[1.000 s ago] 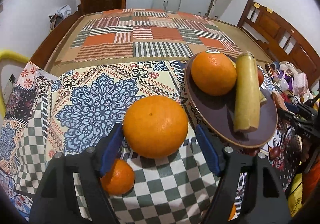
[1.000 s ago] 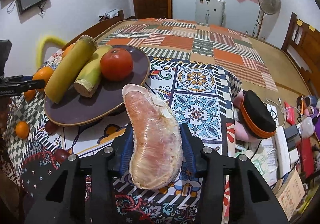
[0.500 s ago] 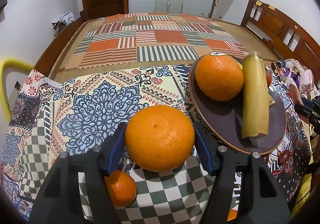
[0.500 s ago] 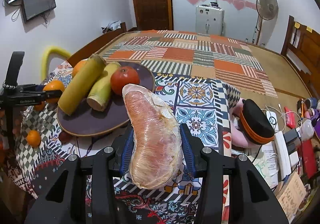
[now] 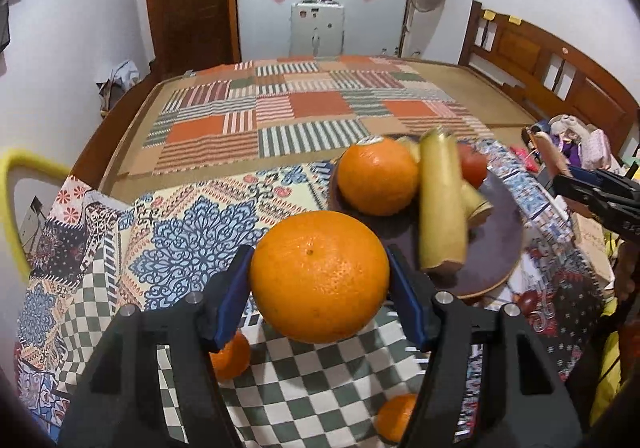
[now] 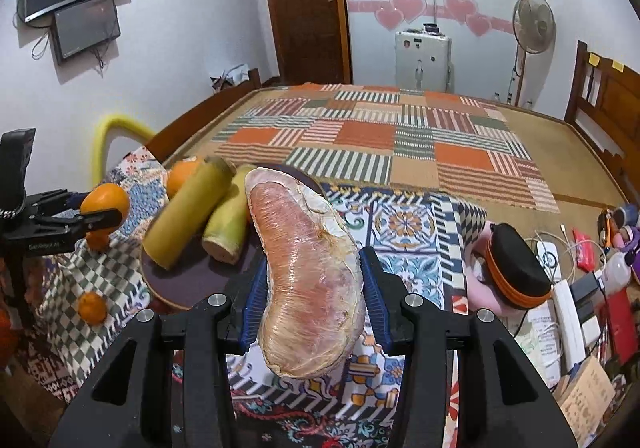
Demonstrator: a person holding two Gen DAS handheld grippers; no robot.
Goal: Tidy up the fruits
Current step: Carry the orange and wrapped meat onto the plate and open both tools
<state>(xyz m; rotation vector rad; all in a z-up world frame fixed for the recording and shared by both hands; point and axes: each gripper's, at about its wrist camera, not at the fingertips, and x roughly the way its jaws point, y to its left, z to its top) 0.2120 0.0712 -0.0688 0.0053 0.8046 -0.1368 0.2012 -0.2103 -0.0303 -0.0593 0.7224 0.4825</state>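
Note:
My left gripper is shut on a large orange and holds it above the checked cloth. Just right of it, a dark round plate carries another orange, two yellow-green stalk pieces and a red tomato. Two small oranges lie on the cloth below. My right gripper is shut on a pink, film-wrapped pomelo segment, raised in front of the plate. The left gripper with its orange shows at the far left.
A black and orange case and a pile of cables, bottles and boxes sit right of the patterned cloth. Beyond the cloth lies a patchwork mat on a bed, with a wooden headboard on the right.
The left jaws closed onto the large orange and lifted it off the cloth. The right gripper rose with the pomelo segment still in it.

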